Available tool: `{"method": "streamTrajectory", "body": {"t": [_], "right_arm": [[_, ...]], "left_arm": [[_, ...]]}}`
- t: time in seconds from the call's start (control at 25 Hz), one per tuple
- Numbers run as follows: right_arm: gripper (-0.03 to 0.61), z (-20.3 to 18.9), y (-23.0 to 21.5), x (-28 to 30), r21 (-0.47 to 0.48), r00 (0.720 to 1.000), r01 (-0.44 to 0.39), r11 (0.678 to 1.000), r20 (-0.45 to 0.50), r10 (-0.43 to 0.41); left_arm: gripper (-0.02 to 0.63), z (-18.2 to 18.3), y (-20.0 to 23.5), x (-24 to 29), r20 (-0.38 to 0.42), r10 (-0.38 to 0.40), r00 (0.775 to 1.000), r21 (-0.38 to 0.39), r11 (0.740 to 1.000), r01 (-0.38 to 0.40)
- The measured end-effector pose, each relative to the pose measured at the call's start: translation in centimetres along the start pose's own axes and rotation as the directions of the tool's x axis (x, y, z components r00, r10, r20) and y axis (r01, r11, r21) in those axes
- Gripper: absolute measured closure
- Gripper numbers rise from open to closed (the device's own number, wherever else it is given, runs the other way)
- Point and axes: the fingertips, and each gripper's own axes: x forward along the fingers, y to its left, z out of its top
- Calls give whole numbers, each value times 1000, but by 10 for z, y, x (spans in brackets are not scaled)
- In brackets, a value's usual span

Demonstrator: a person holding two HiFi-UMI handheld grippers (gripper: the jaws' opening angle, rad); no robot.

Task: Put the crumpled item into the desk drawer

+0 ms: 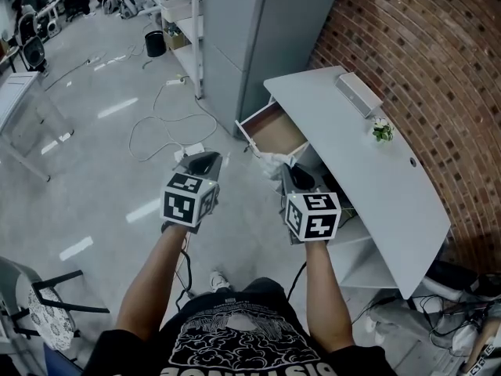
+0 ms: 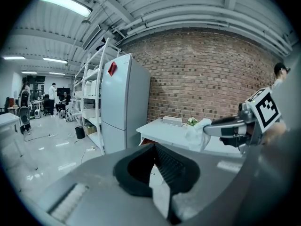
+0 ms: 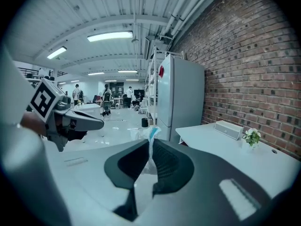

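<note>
Both sets out over the grey floor [image 1: 109, 139] in the head view, side by side and apart. Left tongs [image 1: 202, 161] pointing ahead, tips closed, nothing carried. Right tongs [image 1: 290, 171] up close to the open drawer [image 1: 275, 134], pinching a white crumpled item [image 1: 272, 162] right at the drawer's near corner, not yet down inside. Drawer pulled out from the end of the white table [image 1: 376, 186], with a pale oblong box [image 1: 358, 92] and a small plant [image 1: 382, 131] on top and a tall grey cabinet [image 1: 250, 30] beyond.

Over to the left gripper view: left tongs [image 2: 154, 147] pressed together at the tip, empty. Right tongs [image 2: 210, 128] coming in from the right edge, crumpled item [image 2: 197, 130] bunched at the very tip, hanging in front of the table [image 2: 160, 132].

Now the right gripper view: right tongs [image 3: 150, 144] clamped on the crumpled item [image 3: 150, 134], thin whitish stuff with a blue streak, squeezed between the jaws and poking up past the tip. Left tongs [image 3: 99, 124] off to the left, closed, well clear of the item. Table [image 3: 221, 149] to the right, box [image 3: 229, 129] and plant [image 3: 252, 136] on it.
</note>
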Motion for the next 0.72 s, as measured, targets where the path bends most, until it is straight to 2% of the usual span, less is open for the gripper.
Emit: {"method": "streamTrajectory", "body": {"t": [0.72], "right_arm": [[551, -1, -18, 22, 15, 1000, 25, 1000, 15, -25]], "left_arm": [[614, -2, 13, 25, -14, -10, 1000, 32, 999, 10]]}}
